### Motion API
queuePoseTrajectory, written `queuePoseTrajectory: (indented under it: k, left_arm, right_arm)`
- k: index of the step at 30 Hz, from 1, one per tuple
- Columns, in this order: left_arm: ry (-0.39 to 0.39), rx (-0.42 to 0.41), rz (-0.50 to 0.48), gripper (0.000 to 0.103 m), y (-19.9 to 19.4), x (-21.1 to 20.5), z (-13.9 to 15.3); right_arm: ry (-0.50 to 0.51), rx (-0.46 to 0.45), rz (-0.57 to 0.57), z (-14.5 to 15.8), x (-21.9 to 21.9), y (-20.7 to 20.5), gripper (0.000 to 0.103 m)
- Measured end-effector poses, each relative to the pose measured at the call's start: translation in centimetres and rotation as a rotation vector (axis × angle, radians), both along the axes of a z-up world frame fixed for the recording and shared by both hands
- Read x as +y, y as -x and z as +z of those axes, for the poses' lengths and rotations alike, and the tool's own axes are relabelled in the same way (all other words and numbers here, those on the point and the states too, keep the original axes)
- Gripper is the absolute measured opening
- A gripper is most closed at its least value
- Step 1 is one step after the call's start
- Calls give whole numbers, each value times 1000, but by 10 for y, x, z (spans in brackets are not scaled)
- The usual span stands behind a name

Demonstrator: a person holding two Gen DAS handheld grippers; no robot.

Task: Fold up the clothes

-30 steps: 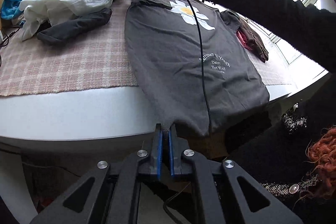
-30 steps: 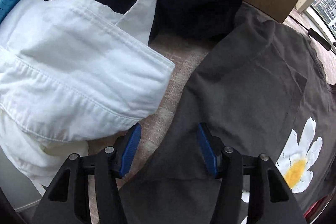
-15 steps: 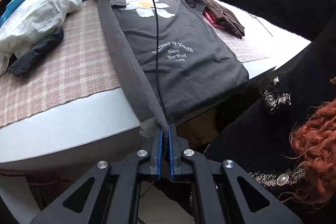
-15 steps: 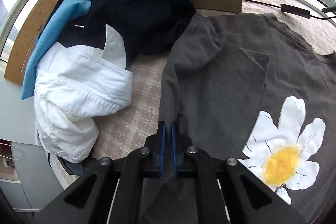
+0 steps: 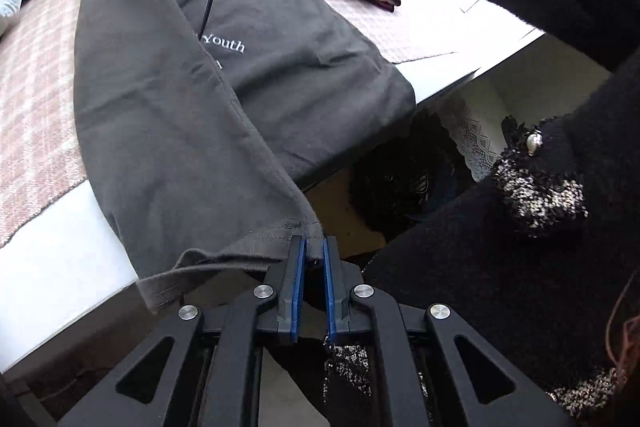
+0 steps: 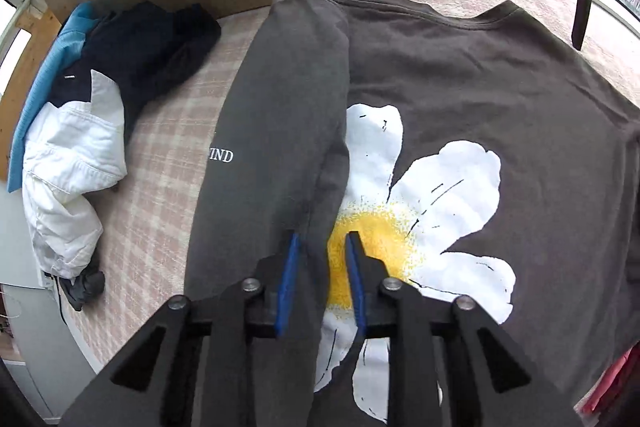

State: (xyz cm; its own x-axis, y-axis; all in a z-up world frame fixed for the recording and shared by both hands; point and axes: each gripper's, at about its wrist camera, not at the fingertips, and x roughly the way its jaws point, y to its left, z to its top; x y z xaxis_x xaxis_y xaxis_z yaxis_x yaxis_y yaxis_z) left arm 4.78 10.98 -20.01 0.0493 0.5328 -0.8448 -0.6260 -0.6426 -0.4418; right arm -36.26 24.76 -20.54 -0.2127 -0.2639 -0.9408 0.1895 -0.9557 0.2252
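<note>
Grey T-shirt (image 5: 280, 75) side folded over | left tongs (image 5: 314, 247) pinch hem | right tongs (image 6: 320, 243) parted

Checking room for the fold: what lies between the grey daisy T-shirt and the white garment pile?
In the right wrist view, only bare pink checked cloth separates the grey daisy T-shirt from the white garment.
</note>
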Motion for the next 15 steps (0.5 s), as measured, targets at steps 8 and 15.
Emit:
queuePoseTrajectory:
  k: [8,15]
  left_arm:
    - [-34,-19,-70,31,-36,1,12]
    - [-41,-118,-113,31,-72,-21,3]
  right_arm:
    - [26,-23,-91,21,55,-40,44]
    - [66,-7,-125,45,122,-117,44]
